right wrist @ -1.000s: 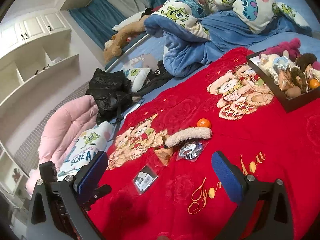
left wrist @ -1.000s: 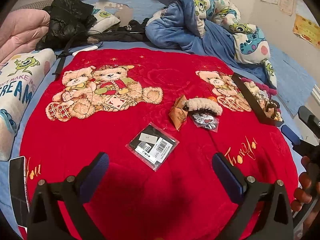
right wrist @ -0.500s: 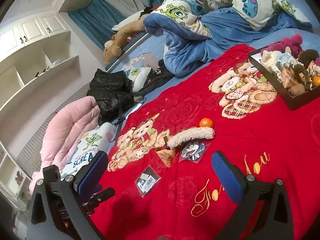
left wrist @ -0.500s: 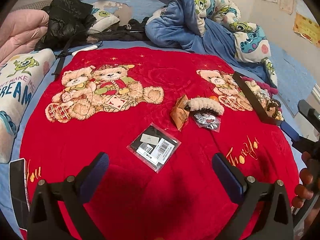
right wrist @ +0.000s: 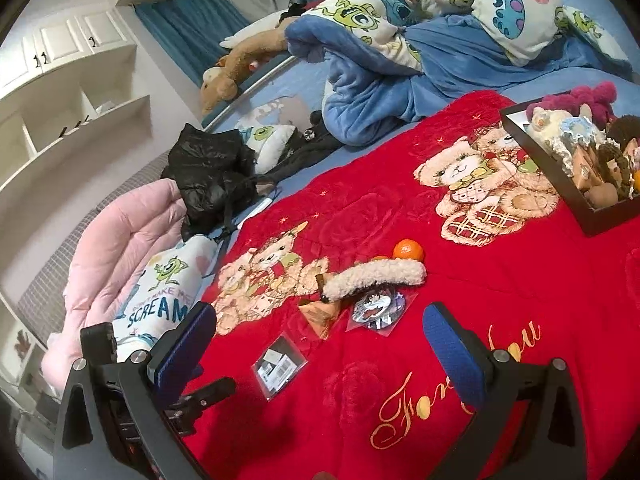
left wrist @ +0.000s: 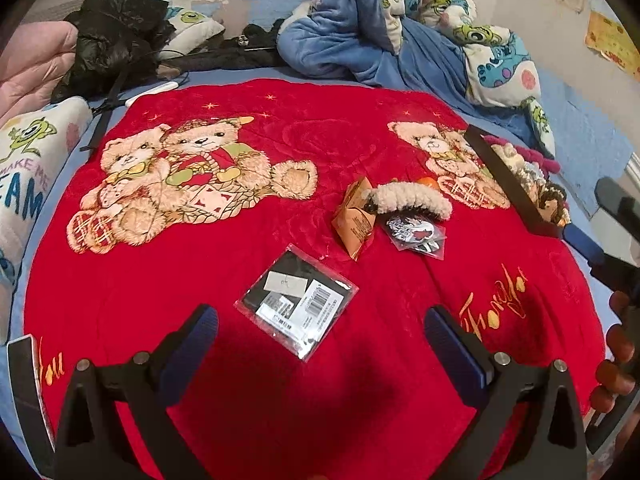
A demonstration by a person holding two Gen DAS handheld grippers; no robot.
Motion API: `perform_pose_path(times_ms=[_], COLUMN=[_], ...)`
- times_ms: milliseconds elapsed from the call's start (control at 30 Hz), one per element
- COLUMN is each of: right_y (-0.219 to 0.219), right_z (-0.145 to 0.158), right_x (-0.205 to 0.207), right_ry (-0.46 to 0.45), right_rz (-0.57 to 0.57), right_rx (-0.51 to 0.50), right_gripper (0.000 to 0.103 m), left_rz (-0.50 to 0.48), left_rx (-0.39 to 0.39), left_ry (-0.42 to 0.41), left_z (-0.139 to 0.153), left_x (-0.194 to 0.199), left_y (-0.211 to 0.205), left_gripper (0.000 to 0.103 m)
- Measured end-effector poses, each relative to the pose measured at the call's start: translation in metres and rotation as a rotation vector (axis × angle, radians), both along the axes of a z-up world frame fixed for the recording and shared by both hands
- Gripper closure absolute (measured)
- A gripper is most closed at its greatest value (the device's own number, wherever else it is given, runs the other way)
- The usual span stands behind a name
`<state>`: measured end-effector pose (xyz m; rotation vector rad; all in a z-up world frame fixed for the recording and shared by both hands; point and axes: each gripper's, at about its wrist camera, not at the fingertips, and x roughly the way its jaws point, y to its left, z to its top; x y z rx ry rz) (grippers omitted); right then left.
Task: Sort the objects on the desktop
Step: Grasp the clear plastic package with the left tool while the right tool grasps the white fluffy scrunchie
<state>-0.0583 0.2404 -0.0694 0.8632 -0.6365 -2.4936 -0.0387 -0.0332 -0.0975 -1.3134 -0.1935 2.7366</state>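
On the red bear blanket (left wrist: pixel 208 276) lie a clear packet with a black card and barcode labels (left wrist: pixel 297 301) (right wrist: pixel 279 364), an orange paper packet (left wrist: pixel 354 220) (right wrist: pixel 320 314), a fluffy cream hair clip (left wrist: pixel 414 199) (right wrist: pixel 374 278), a clear bag of badges (left wrist: pixel 416 232) (right wrist: pixel 378 307) and a small orange (right wrist: pixel 408 250). My left gripper (left wrist: pixel 320 334) is open just short of the barcode packet, with nothing between its fingers. My right gripper (right wrist: pixel 320 340) is open too, hovering above the blanket near the same items. A black tray (right wrist: pixel 600 222) (left wrist: pixel 516 192) full of small things sits at the right.
Blue cartoon bedding (left wrist: pixel 400 28) is heaped at the back, a black jacket (left wrist: pixel 116 32) and a pink quilt (right wrist: pixel 116 240) to the left. A cartoon pillow (left wrist: pixel 28 168) borders the blanket's left edge. A person's fingers (left wrist: pixel 616 344) show at the right edge.
Both grippers have drifted slightly forward and stayed open. In the left wrist view the barcode packet sits a little nearer the fingers. No object on the blanket has moved.
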Motion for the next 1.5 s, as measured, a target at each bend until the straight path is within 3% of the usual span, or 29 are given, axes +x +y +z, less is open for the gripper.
perform_pose_path(times_ms=[333,467,567,800,1000,1200,1333,1400,1500], right_y=[-0.008,-0.022,-0.028,-0.048,-0.056,-0.062,-0.054,-0.049,-0.051], right_z=[-0.005,-0.015,-0.025,-0.045,-0.061,-0.089,-0.110,-0.112,-0.112], right_x=[-0.030,-0.044,-0.056,-0.081,-0.107,-0.135,-0.146,-0.146,-0.149], right_ry=[-0.010,-0.014,-0.037,-0.030,-0.051,-0.125,-0.202,-0.202,-0.203], right_rz=[-0.015,-0.011,0.009,0.066,0.086,0.125,0.100,0.072,0.079], right_rx=[0.069,0.195,0.232,0.399,0.405,0.383,0.280,0.216,0.202], right_gripper=[0.000,0.000,0.000,0.000,0.000,0.000,0.000,0.000,0.000], left_rz=[-0.004,0.049,0.070,0.059,0.041,0.076,0.073,0.073,0.073], left_rx=[0.023,0.036,0.062,0.066,-0.128,-0.091,-0.106,-0.102,-0.102], left_ry=[-0.100,-0.144,-0.185,-0.172,-0.134,-0.093,-0.083,-0.076,-0.067], left_z=[-0.034,-0.059,-0.076,-0.083,-0.094,-0.097,-0.097,-0.097,-0.098], left_x=[-0.034,-0.048,-0.056,-0.068,-0.076,-0.076,-0.079,-0.078,-0.076], left_y=[0.000,0.002,-0.002,-0.005,0.019,0.013,0.013,0.013,0.013], left_gripper=[0.000,0.000,0.000,0.000,0.000,0.000,0.000,0.000,0.000])
